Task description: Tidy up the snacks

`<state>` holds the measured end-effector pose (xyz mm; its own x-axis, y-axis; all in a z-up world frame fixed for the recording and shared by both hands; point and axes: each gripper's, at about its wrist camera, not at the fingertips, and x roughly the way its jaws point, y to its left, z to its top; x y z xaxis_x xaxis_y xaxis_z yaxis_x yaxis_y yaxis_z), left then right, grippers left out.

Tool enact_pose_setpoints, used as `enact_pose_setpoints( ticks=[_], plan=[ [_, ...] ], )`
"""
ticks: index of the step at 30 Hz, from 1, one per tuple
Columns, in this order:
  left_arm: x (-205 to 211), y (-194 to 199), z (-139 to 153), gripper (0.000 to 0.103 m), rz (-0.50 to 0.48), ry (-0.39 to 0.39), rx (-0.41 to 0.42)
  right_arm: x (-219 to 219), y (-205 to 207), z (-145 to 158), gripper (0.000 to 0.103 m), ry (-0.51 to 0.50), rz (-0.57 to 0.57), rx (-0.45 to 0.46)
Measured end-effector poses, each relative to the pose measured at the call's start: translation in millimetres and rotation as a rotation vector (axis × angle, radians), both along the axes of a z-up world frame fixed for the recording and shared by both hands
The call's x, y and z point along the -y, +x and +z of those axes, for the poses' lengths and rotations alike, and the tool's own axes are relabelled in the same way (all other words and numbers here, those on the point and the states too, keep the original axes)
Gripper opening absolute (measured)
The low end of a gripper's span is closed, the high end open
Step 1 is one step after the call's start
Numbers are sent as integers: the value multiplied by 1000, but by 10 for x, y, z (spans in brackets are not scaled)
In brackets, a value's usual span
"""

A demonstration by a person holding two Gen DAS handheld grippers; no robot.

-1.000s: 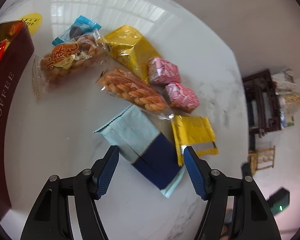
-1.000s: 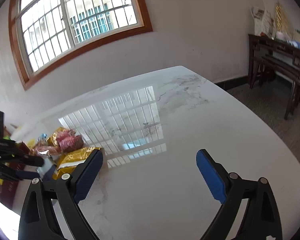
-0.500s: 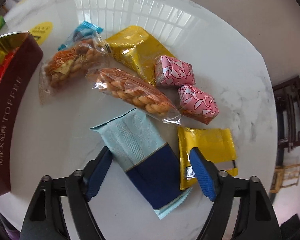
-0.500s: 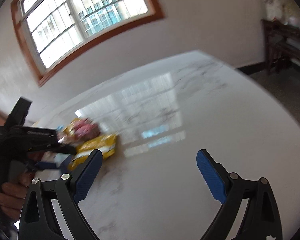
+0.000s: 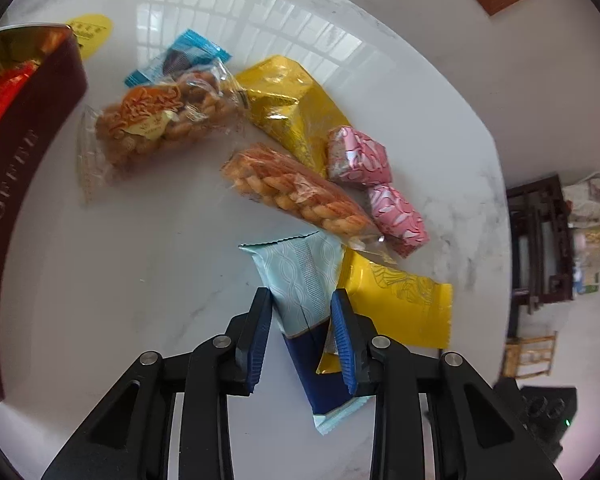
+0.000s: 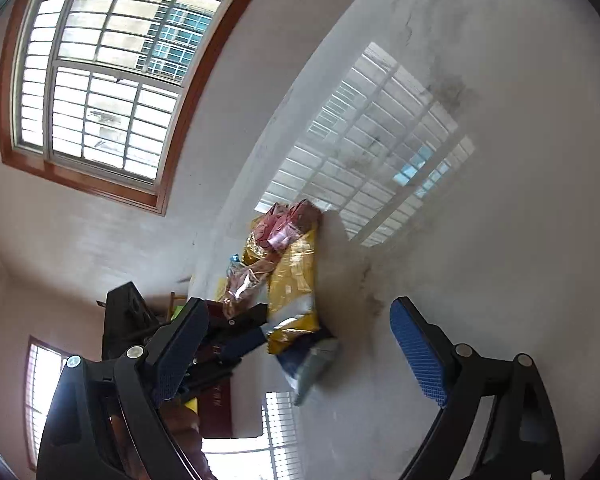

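Pale-blue and navy snack packet (image 5: 306,312): lying on the white marble tabletop (image 5: 148,264), nearest the camera in the left wrist view, gripped across its middle. The left tongs (image 5: 302,332) are clamped on it, both blue pads pressing its sides, and the packet is pinched narrow between them.

Adjacent items: a flat yellow packet (image 5: 404,304) lies just beside and partly under the gripped packet's right edge. A clear bag of twisted fried dough (image 5: 296,192) touches the packet's top seam. Two pink wrapped sweets (image 5: 360,156) sit together to the right of that bag. A gold foil pack (image 5: 292,108) lies behind them, with a second bag of fried twists (image 5: 160,120) and a small blue wrapper (image 5: 180,60) beyond. A dark red toffee box (image 5: 24,160) stands along the left edge of the tabletop.

Right tongs (image 6: 296,344): jaws wide apart but closing slightly, nothing between them; held above the tabletop, pointed toward the snack cluster, camera rolled. In that view the gripped packet's end (image 6: 312,364) shows near the left tongs.
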<state>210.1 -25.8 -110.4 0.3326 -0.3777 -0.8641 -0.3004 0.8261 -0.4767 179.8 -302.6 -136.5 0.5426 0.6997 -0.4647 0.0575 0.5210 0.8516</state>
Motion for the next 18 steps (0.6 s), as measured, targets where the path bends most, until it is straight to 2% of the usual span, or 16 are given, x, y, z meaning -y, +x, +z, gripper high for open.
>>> enact_pose_setpoints(
  ticks=[3,4,5,6,7,8,11,13,18],
  plan=[
    [-6,-15,12,31,-25,-16,16,-74,98,-12,90,33,-6,-7],
    [-45,-28,26,31,-28,-24,18,-100,136,-36,82,55,-7,-13],
    [-45,-20,33,31,-32,-23,21,-88,168,-76,59,72,-14,-18],
    [-44,-29,28,31,-36,-19,25,-103,207,-122,43,82,-13,-33],
    [-22,-18,23,31,-38,-18,28,-137,251,-204,21,98,4,-63],
    [-17,-13,24,31,-37,-15,30,-146,254,-274,15,113,9,-78],
    [-49,-34,64,36,-36,-26,56,-105,223,-330,13,115,5,-53],
    [-52,-40,119,36,-43,-23,72,79,173,-260,12,126,-35,-14],
    [-10,-65,276,41,-59,40,88,832,-38,-78,12,44,-189,43]
  ],
)
